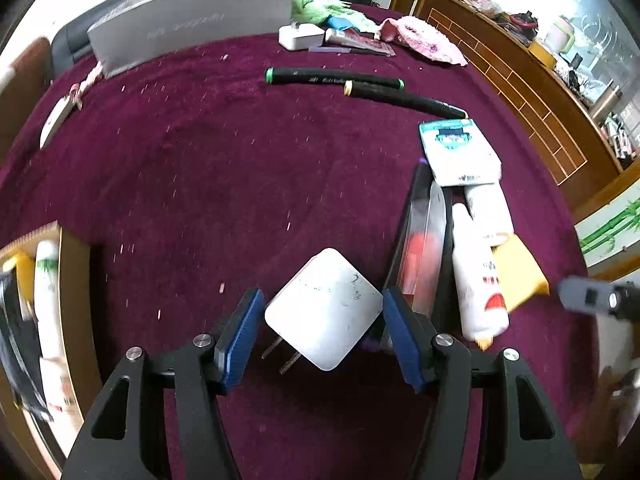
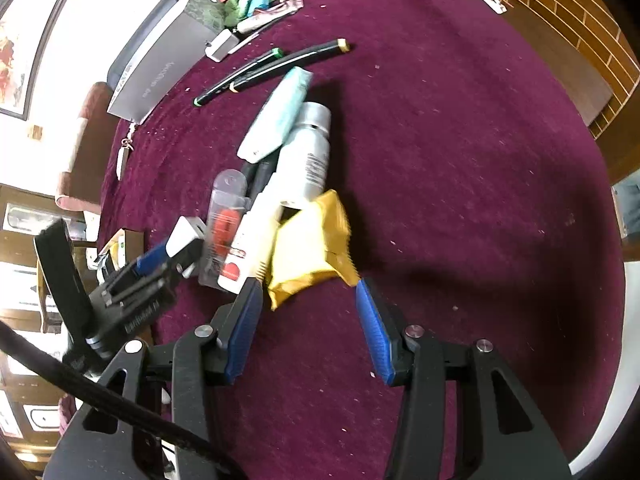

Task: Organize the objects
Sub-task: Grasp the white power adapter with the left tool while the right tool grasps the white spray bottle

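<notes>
My left gripper point(image 1: 323, 300) is shut on a white plug adapter point(image 1: 324, 308), held corner to corner between the blue pads with its prongs pointing down-left above the maroon cloth. The right wrist view shows that same left gripper point(image 2: 178, 246) beside the pile. My right gripper point(image 2: 308, 284) is open, its tips on either side of the near edge of a yellow packet point(image 2: 316, 240) without pressing it. The packet rests on a white tube point(image 2: 244, 248) and a white bottle point(image 2: 308, 156). A clear case with an orange item point(image 2: 226, 220) and a teal card pack point(image 2: 280, 116) lie alongside.
Two black markers point(image 1: 336, 78) lie farther back, beyond them a second white adapter point(image 1: 300, 36), cloths point(image 1: 420, 36) and a grey box point(image 1: 192, 16). A cardboard box point(image 1: 76, 300) holding tubes stands at the left. A wooden cabinet point(image 1: 520, 88) borders the table on the right.
</notes>
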`<action>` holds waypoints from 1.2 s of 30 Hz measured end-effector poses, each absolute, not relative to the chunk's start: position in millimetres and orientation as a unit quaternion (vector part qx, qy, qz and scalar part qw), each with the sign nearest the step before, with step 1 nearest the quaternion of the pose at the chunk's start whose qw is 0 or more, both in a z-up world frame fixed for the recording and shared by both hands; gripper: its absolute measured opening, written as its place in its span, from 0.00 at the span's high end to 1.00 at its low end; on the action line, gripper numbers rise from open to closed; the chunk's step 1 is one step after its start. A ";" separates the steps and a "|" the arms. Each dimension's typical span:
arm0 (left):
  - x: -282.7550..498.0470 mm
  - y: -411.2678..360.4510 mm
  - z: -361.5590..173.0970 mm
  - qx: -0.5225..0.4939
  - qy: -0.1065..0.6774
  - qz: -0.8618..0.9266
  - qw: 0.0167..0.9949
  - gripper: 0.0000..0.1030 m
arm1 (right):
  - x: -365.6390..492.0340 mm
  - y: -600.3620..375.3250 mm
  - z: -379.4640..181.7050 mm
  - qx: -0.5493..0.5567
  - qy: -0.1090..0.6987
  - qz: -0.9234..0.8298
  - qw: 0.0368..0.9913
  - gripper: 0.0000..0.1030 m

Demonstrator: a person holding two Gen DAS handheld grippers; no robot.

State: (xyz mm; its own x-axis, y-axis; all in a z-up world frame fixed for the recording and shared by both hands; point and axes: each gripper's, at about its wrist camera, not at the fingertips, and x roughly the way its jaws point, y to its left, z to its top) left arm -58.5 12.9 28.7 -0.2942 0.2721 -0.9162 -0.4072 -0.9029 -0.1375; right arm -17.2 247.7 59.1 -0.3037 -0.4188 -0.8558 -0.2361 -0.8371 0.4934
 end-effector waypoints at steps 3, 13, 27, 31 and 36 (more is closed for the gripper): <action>-41.6 -2.6 29.3 -0.563 0.047 0.796 0.219 0.47 | -19.6 243.5 61.0 0.587 -0.278 -0.758 0.065 0.48; -4.8 -13.2 25.2 -0.565 0.031 0.792 0.231 0.46 | -37.1 221.3 60.6 0.592 -0.277 -0.751 0.093 0.48; 14.7 22.7 9.1 -0.514 0.115 0.819 0.229 0.37 | -73.8 177.2 47.8 0.628 -0.196 -0.752 0.043 0.51; 20.0 21.5 7.4 -0.496 0.127 0.826 0.234 0.37 | -80.9 168.2 34.5 0.644 -0.177 -0.744 0.038 0.60; 24.7 19.5 6.9 -0.478 0.126 0.835 0.243 0.36 | -78.6 165.2 25.9 0.647 -0.171 -0.742 0.042 0.65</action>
State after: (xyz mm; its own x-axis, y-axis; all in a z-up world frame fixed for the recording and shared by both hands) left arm 24.7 19.5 6.9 -0.4249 0.2848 -0.8593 -0.5266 -0.8498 -0.0212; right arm -78.6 165.2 25.9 -0.1591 -0.2836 -0.9456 -0.1596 -0.9378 0.3082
